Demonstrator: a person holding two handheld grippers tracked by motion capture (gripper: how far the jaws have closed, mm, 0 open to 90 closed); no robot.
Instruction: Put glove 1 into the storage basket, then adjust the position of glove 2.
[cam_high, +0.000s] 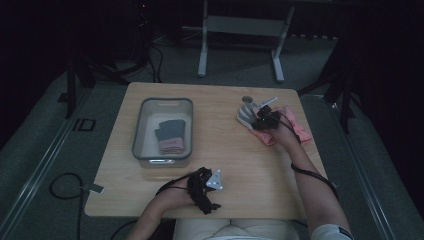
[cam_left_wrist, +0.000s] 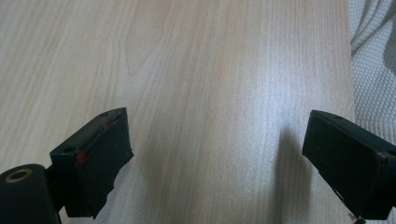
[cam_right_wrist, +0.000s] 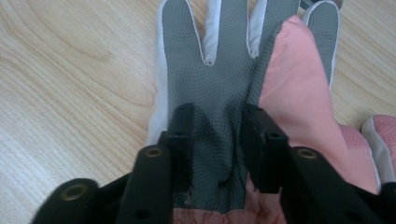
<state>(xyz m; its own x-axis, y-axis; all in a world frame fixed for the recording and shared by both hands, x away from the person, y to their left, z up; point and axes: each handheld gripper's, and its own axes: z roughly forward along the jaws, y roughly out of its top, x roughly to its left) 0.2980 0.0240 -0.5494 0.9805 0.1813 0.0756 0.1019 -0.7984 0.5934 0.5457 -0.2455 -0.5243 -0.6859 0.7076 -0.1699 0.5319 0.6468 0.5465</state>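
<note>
**Q:** Dark surroundings frame what kind of surface?

**A:** Dim grey flooring and a white metal stand lie beyond a pale wooden worktop (cam_high: 235, 165) with rounded corners. A grey rectangular plastic bin (cam_high: 162, 129) sits toward the worktop's left edge; inside it lies a dark grey knitted glove with a pink cuff (cam_high: 171, 136).

**Q:** Where is the glove being worked on?

**A:** A glove with a grey textured palm, white finger sides and a pink cuff (cam_right_wrist: 219, 88) lies flat near the worktop's far right corner, fingers pointing toward the far edge. A pink fabric layer (cam_right_wrist: 299, 107) overlaps its side, and further pink cloth (cam_high: 300, 131) lies toward the right edge.

**Q:** How does the right gripper (cam_right_wrist: 215, 140) stand?

**A:** Its black jaws stand narrow and are set down on the grey palm, a raised fold of the material gathered between them. The pads appear to pinch that fold.

**Q:** And the left gripper (cam_left_wrist: 215, 154)?

**A:** Held near the worktop's near edge, in the high view just right of the bin's near corner, it has jaws spread wide over bare wood, with nothing between them.
</note>
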